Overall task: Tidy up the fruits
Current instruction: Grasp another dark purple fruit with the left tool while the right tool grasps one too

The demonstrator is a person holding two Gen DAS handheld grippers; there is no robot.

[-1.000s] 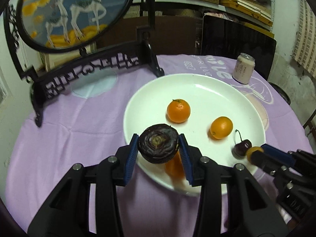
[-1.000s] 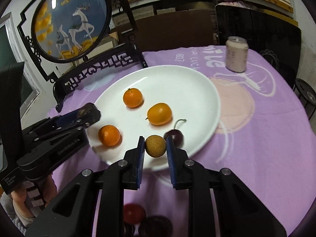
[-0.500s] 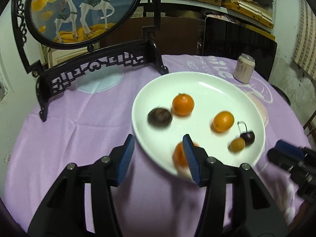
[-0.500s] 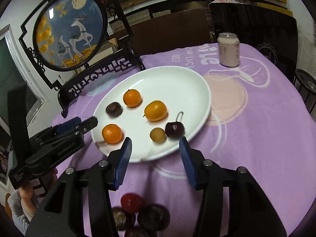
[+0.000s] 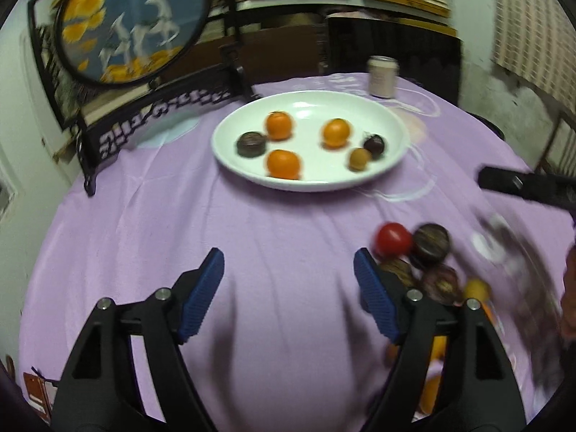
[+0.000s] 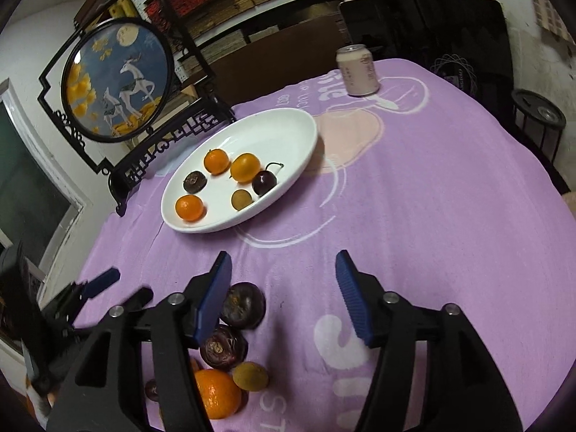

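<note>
A white plate (image 5: pixel 392 122) (image 6: pixel 295 136) holds three oranges (image 5: pixel 283 163), a dark round fruit (image 5: pixel 251 143), a small tan fruit (image 5: pixel 359 158) and a cherry (image 5: pixel 374 143). Loose fruit lies on the purple cloth near me: a red tomato (image 5: pixel 393 239), dark fruits (image 5: pixel 431 241) (image 6: pixel 243 305), an orange (image 6: pixel 217 397) and a tan fruit (image 6: pixel 250 376). My left gripper (image 5: pixel 289 286) is open and empty above bare cloth, left of the pile. My right gripper (image 6: pixel 284 288) is open and empty, its left finger beside a dark fruit.
A framed round deer picture on a black stand (image 5: pixel 129 25) (image 6: pixel 115 79) stands behind the plate at the left. A drink can (image 5: pixel 382 76) (image 6: pixel 357 70) stands at the back right. The purple cloth (image 6: pixel 432 180) covers the round table; a black chair is behind it.
Both grippers have let go of their fruit on the plate, opened wide and pulled back toward the near side of the table, where the loose fruit pile now shows.
</note>
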